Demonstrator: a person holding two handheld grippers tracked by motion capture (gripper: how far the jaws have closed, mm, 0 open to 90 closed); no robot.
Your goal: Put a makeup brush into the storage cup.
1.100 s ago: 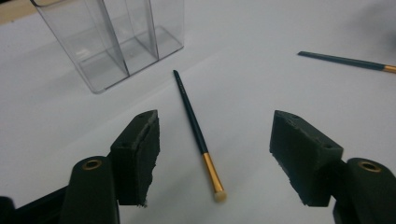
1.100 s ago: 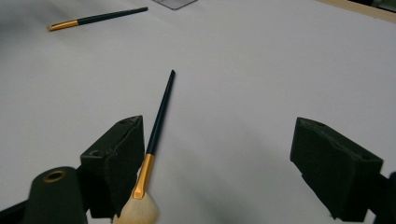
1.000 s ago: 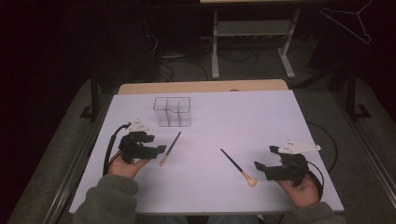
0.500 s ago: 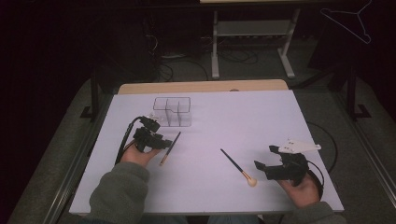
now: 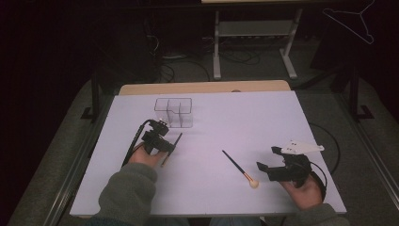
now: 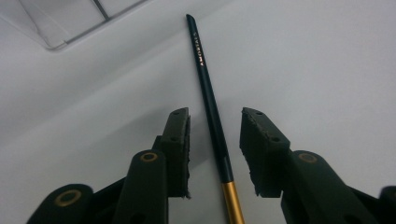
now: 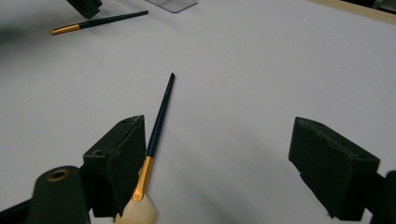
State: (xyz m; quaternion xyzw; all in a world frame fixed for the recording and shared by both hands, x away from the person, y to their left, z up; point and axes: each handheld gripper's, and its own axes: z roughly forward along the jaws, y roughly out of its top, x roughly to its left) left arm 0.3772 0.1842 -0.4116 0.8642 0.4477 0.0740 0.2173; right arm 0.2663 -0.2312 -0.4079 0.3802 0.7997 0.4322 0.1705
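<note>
So the left gripper [image 6: 212, 135] has been closing its fingers around the dark brush [image 6: 210, 105], not yet pinching. The right gripper [image 5: 270, 162] waits released; both brushes lie outside the clear organiser [image 5: 175, 112] near the tabletop's far edge.

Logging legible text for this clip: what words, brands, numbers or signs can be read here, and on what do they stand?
Gold lettering runs along the dark slim brush handle with the gold ferrule lying between the left gripper jaws: a single word, too small and blurred to read.
No other text on the table, the clear plastic organiser or the other brush.
</note>
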